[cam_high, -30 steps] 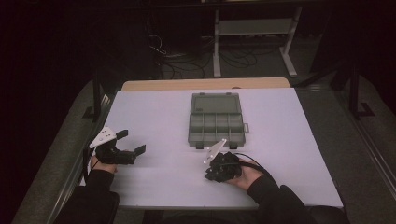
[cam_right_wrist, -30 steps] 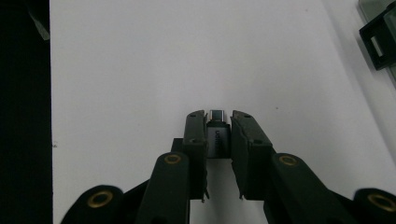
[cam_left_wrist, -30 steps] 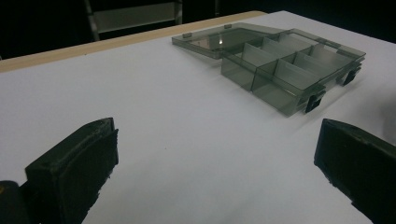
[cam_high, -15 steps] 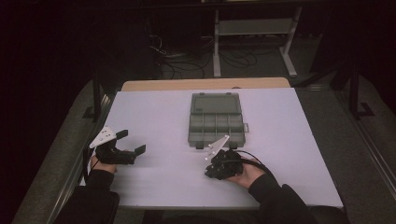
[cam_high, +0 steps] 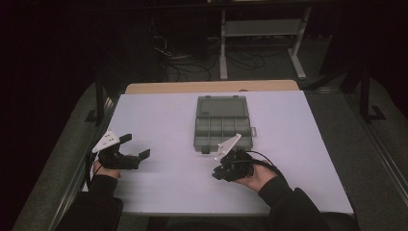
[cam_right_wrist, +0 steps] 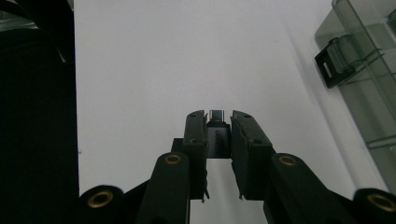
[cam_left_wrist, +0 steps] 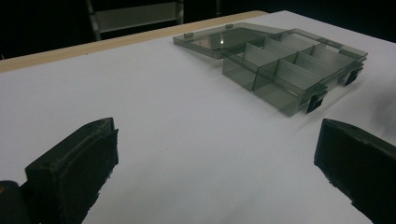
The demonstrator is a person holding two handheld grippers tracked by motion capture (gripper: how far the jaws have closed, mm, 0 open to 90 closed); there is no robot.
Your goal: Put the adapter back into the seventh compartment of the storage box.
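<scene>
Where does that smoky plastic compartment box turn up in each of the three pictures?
High view: the compartment box lies at the table's middle, lid open.
Left gripper view: upper right, beyond the open left tongs.
Right gripper view: one corner at the right edge; the right tongs hold a small adapter.
Shared landmark: the box's black latches.

A small dark grey adapter with a short metal plug at its tip sits upright between the right gripper jaws, which press on its two flat sides; the metal tip just clears the jaw ends, and faint lettering runs along its body. The smoky translucent organiser box lies open and flat on the tabletop, just beyond those jaws and to their right, lid folded back on the far side, its row of compartments facing up, two dark latches on the near edge.
</scene>
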